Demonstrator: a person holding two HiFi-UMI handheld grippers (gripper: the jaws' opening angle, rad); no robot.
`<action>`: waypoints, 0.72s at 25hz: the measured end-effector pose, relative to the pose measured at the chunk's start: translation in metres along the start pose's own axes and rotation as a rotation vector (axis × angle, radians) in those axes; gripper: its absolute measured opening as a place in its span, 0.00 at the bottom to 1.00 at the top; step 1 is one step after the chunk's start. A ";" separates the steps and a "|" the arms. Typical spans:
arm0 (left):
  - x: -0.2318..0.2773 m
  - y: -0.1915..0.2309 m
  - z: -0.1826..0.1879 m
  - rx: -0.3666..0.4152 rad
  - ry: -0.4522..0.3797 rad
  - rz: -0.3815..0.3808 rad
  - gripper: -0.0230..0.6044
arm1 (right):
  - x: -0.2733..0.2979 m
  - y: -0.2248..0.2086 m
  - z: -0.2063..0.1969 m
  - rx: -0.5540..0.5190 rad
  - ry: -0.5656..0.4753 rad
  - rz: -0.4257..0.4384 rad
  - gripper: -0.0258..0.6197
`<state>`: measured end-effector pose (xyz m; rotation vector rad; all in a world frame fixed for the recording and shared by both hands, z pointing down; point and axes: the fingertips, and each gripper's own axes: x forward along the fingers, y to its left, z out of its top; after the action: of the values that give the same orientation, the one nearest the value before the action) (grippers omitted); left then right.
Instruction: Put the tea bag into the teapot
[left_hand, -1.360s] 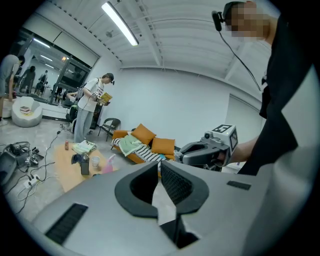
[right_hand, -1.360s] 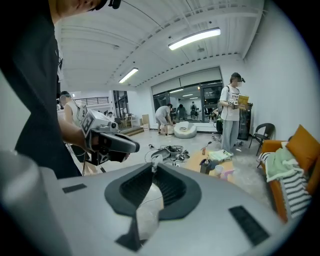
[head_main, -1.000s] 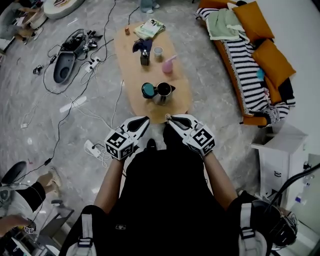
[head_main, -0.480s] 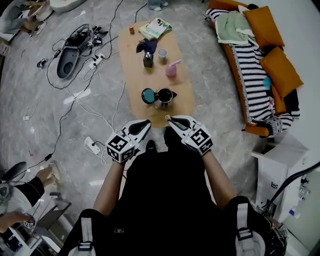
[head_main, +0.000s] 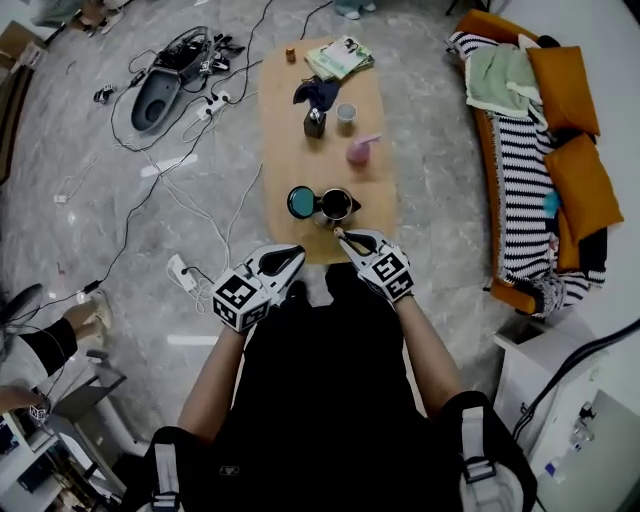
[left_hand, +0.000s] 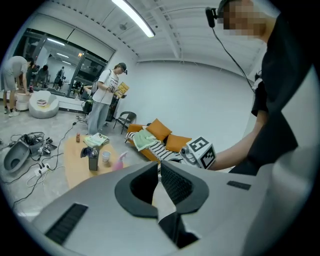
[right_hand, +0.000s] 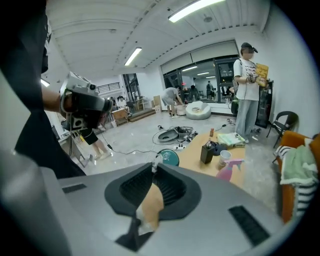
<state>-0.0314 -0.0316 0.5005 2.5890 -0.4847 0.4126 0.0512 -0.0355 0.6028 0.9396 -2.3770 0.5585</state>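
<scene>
A metal teapot stands open at the near end of the oval wooden table, its teal lid lying just left of it. My right gripper hovers at the table's near edge, a short way in front of the teapot. It is shut on a tan tea bag, whose string end pokes out at the right gripper's tips. In the right gripper view the gripper body hides the teapot, and only the lid shows. My left gripper hangs over the floor short of the table; seen from its own camera, the left gripper holds nothing.
Farther along the table are a dark bottle, a white cup, a pink spray bottle and a magazine. A sofa piled with cushions runs along the right. Cables and a power strip lie on the floor at left. A person stands beyond the table's far end.
The person has stepped toward the table, so the teapot now lies just ahead of the right gripper's tips. Both grippers keep their stance, and the tea bag stays gripped.
</scene>
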 end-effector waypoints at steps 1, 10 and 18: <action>0.002 0.001 0.001 -0.005 0.000 0.007 0.08 | 0.006 -0.007 -0.006 0.001 0.018 0.000 0.10; 0.023 0.005 0.000 -0.052 0.012 0.075 0.08 | 0.054 -0.064 -0.042 0.015 0.139 0.018 0.10; 0.050 0.020 -0.012 -0.096 0.044 0.107 0.08 | 0.086 -0.080 -0.062 -0.009 0.236 0.060 0.10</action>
<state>0.0032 -0.0553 0.5369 2.4634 -0.6146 0.4699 0.0742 -0.0986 0.7172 0.7552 -2.1992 0.6439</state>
